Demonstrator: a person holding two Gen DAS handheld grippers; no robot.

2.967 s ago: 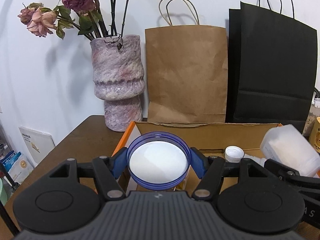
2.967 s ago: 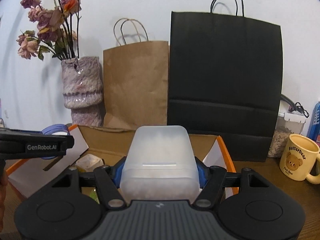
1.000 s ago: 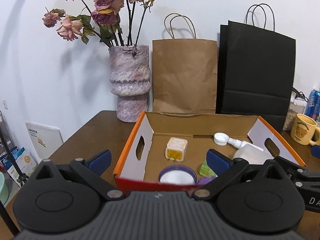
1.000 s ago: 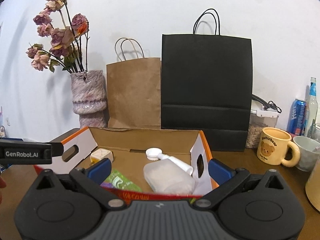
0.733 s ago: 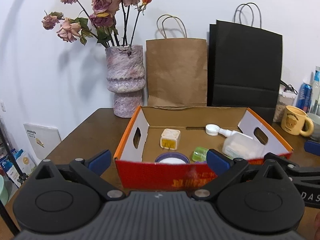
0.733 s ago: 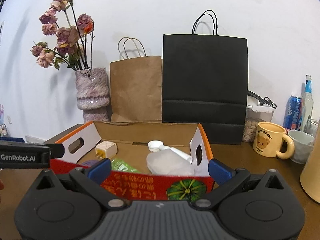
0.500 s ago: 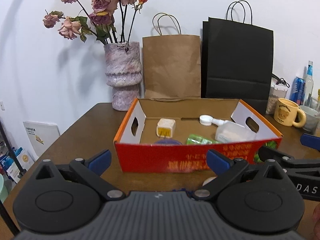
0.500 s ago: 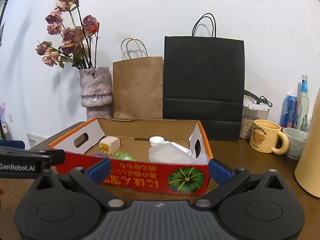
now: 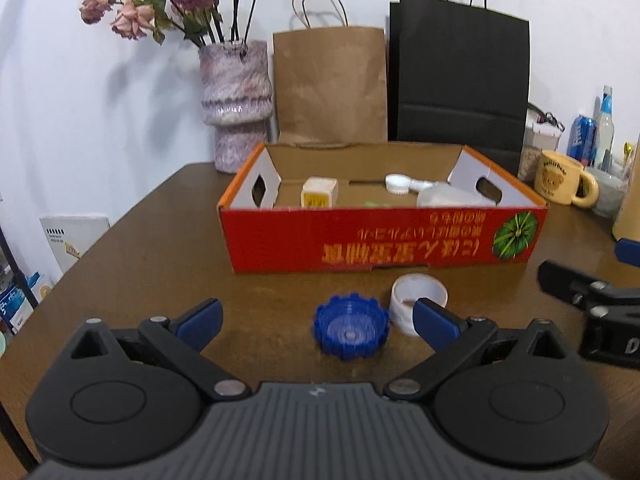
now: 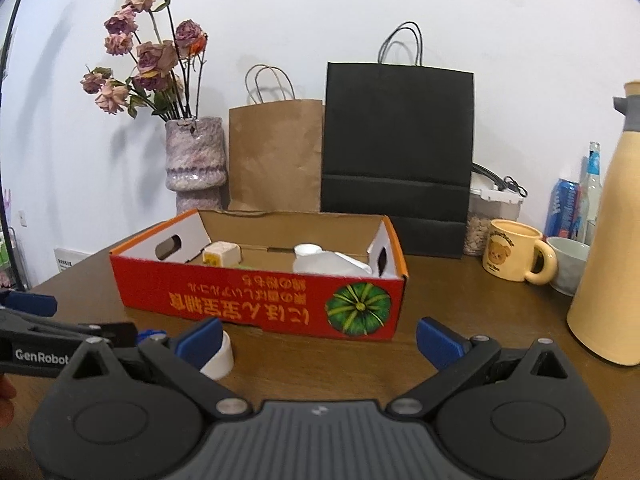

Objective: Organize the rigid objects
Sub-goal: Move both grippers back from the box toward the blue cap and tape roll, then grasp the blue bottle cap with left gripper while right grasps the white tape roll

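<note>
A red cardboard box (image 9: 384, 236) (image 10: 260, 304) stands on the brown table. Inside it lie a small cream cube (image 9: 319, 195), a white-capped clear plastic bottle (image 9: 436, 194) (image 10: 332, 262) and a bit of green. In front of the box lie a blue ribbed lid (image 9: 351, 330) and a white tape roll (image 9: 416, 298) (image 10: 218, 354). My left gripper (image 9: 316, 316) is open and empty, low over the table, with the blue lid between its fingers. My right gripper (image 10: 318, 336) is open and empty in front of the box's right half.
A vase of dried roses (image 9: 236, 104), a brown paper bag (image 9: 330, 84) and a black paper bag (image 9: 460, 80) stand behind the box. A yellow bear mug (image 10: 512, 256), a bowl, cans and a tall tan flask (image 10: 612, 248) stand at the right.
Both grippers let go of their loads into the box, opened, and pulled back and down toward me. The blue lid and tape roll on the table have come into view.
</note>
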